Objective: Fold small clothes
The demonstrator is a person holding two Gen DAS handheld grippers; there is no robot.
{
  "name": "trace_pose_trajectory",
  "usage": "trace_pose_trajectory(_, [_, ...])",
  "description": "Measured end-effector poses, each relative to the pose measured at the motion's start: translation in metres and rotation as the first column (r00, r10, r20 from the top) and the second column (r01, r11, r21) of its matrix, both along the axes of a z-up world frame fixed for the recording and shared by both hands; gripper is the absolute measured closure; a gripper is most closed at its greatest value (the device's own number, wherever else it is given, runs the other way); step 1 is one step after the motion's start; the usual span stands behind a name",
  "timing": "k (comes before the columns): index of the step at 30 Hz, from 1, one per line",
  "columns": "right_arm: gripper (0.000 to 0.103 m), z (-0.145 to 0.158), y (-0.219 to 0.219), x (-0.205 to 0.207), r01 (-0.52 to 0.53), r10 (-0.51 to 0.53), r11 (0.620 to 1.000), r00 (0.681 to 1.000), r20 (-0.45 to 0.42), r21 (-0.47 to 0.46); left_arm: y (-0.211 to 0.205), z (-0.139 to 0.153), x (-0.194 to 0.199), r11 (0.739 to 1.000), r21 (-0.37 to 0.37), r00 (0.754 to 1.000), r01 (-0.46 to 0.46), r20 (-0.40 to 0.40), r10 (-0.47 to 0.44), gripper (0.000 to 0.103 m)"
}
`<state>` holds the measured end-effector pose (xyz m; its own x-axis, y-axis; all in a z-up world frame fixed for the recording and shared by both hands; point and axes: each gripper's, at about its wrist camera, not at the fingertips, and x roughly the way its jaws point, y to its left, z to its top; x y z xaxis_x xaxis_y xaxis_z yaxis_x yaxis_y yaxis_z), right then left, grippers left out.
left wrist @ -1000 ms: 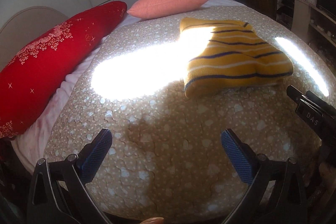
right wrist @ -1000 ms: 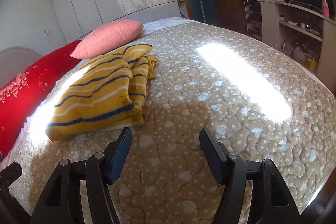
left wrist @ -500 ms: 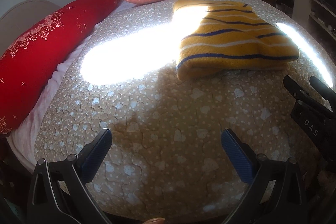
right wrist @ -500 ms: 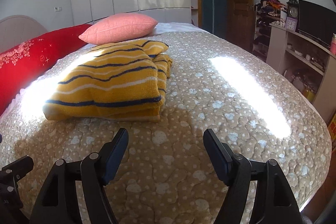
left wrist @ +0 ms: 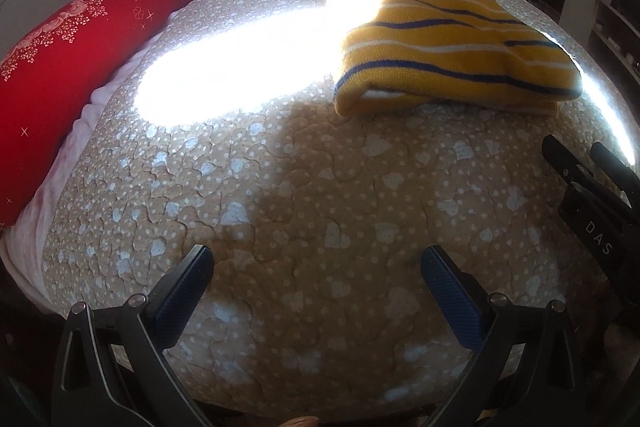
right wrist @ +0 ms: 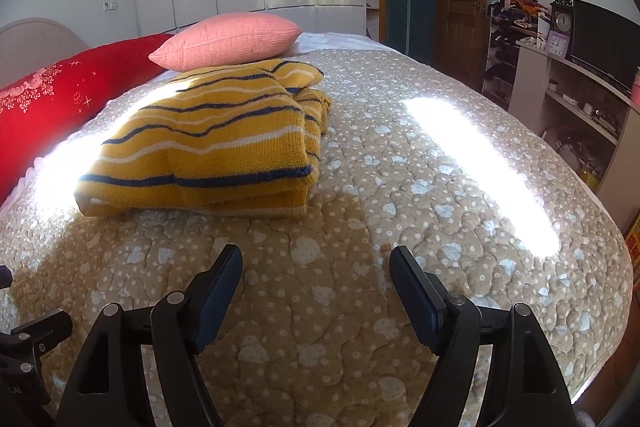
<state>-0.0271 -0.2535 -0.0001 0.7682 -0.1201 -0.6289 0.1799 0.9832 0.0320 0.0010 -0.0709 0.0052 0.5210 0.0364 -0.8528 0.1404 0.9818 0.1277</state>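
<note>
Left claw: fingers wide apart, nothing held, hanging low over the quilt near the foot of the bed, well short of the sweater.
Right claw: fingers spread, nothing held, also low over the quilt, just short of the sweater's near hem. Seen at the right edge of the left view.
Sweater: yellow knit, navy and white stripes, lying on the quilt already doubled into a thick rectangular stack; layered edges face the right claw, a bunched bit sticks out on its far right side.
Where: mid-bed, partly in a sun patch, just in front of the pink cushion; red bolster along the left.
Quilt: beige, heart and dot print, padded and soft.
Step (judged): fold looks nearly or fully done; what remains is probably tidying or one last half-fold.
How to do it well: pinch all layers at the near corners, one claw per corner, lift together and lay over evenly; tuck the bunched part in first. Thick knit, so open wide and bite deep or the layers slip.
Risk: grabbing only the top layer, or pinching the quilt along with it.
Pose: both claws point forward and slightly down, side by side, left one further from the garment.
</note>
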Motion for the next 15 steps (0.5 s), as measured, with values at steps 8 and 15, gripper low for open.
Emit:
trace_pose_trajectory(8, [0.021,-0.0018,0.0002,0.0013,-0.002,0.002,1.0,1.0,-0.007,-0.002,0.003,-0.007,0.0024,1.0,-0.024,0.999,-0.015,-0.03,0.014,0.0])
trace_pose_trajectory(15, [0.019,-0.0031,0.0005,0.0012,-0.002,0.001,1.0,1.0,-0.013,-0.003,0.0006,-0.0095,0.0014,0.999,-0.027,0.999,-0.023,-0.034,0.022,0.0])
